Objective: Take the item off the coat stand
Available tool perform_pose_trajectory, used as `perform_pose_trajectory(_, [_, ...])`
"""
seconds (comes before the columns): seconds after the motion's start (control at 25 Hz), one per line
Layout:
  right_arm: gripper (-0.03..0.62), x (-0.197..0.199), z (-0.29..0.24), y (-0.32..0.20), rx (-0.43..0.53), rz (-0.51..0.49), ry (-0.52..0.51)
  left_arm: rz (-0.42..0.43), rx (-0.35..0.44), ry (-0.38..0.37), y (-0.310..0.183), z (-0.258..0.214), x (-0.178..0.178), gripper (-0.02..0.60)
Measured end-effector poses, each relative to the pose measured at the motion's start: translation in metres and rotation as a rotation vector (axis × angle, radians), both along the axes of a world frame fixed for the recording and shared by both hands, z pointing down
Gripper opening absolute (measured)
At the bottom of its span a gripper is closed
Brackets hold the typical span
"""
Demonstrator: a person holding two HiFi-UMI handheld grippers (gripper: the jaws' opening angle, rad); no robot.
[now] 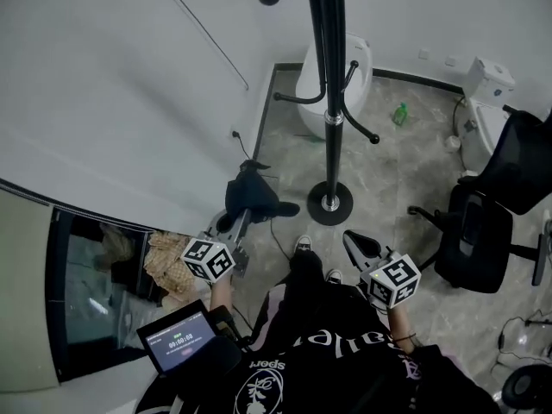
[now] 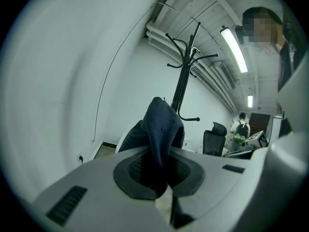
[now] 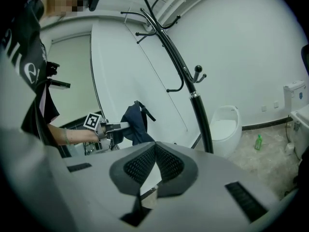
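Dark cloth item (image 1: 250, 198): hung clear of the coat stand (image 1: 335, 84) and off its hooks. It was bunched in the left hand-held gripper (image 1: 235, 224), at about 11 o'clock from the person's shoes (image 1: 304, 245), above the floor.
Left hand-held gripper: clamped on a fold of the cloth. Most of the fabric stood beyond the pads, so only a pinch was held.
Right hand-held gripper (image 1: 355, 241): jaws together on nothing, at about 1 o'clock from the shoes, giving the item no support.
Slip risk: a thin pinch of soft fabric could have worked loose in a quick swing, and the item would have dropped to the floor.
Snag risk: a loose strap (image 3: 145, 111) stuck out of the bundle. A pass close to the stand's lower hooks (image 1: 366, 133), at 12 o'clock, could have caught it and tugged the cloth free.
Stand risk: a caught strap could have rocked the stand on its round base (image 1: 330, 203).
Task state: judged nearly complete, with only a place to put the item down left to find.
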State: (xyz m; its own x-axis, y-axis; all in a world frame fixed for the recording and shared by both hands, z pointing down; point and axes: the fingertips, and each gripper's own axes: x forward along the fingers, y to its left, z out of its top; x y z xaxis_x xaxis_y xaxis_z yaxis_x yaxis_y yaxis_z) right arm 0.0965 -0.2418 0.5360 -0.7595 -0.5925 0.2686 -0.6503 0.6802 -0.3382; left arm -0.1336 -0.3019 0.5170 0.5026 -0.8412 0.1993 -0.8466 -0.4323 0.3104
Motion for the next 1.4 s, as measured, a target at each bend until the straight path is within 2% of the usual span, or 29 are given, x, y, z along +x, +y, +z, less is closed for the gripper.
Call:
perform_pose_trajectory(0.08, [0.017,-0.001,0.007,0.011,-0.023,-0.013,-0.011,-0.031,-0.015,0.013,0.021,0.001,-0.001,0.021])
perform_pose_trajectory(0.24, [0.017,-0.009,0.013,0.034,-0.05,-0.051,-0.056,-0.054,-0.036,-0.01,0.062,-0.003,-0.004,0.021])
perform_pose_trajectory(0.48, [0.017,-0.008,0.011,0.041,-0.042,-0.055,-0.075,-0.08,-0.046,-0.025,0.091,-0.008,-0.003,0.021])
perform_pose_trajectory(0.84, [0.017,-0.007,0.014,0.051,-0.044,-0.005,-0.065,0.004,-0.014,0.017,0.108,-0.021,0.012,0.021])
perform_pose_trajectory(1.08, [0.017,-0.052,0.0,0.073,-0.013,0.021,-0.078,0.045,-0.012,0.003,0.146,-0.017,-0.02,0.021])
perform_pose_trajectory(1.4, [0.017,-0.142,-0.01,0.135,-0.028,0.138,-0.131,0.119,-0.041,-0.033,0.226,-0.004,-0.098,0.021])
